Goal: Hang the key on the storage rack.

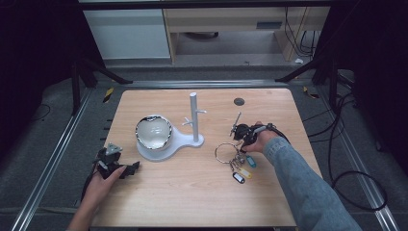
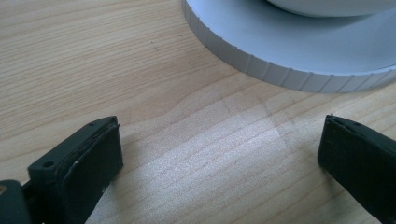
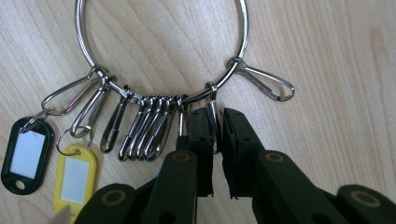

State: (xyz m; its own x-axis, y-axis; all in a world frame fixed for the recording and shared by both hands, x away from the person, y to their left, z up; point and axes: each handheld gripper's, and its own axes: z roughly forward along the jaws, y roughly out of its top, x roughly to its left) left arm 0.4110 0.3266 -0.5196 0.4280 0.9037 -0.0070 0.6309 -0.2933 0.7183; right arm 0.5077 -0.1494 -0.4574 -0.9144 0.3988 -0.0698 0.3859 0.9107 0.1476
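A large metal key ring (image 1: 225, 153) (image 3: 83, 52) lies flat on the wooden table (image 1: 192, 192), strung with several snap hooks and black (image 3: 27, 154) and yellow (image 3: 74, 179) key tags. My right gripper (image 1: 240, 143) (image 3: 215, 117) is shut on one snap hook (image 3: 212, 95) that hangs from the ring's near side. My left gripper (image 1: 132, 168) (image 2: 219, 140) rests low over the table near the front left. Its jaws stand wide open with bare wood between them, just short of the white stand base (image 2: 289, 42).
A white stand (image 1: 194, 115) with a post and short pegs rises mid-table; a shiny bowl (image 1: 153, 131) sits on its round base. A small dark disc (image 1: 239, 101) lies near the far edge. A blue tag (image 1: 251, 161) lies beside the ring.
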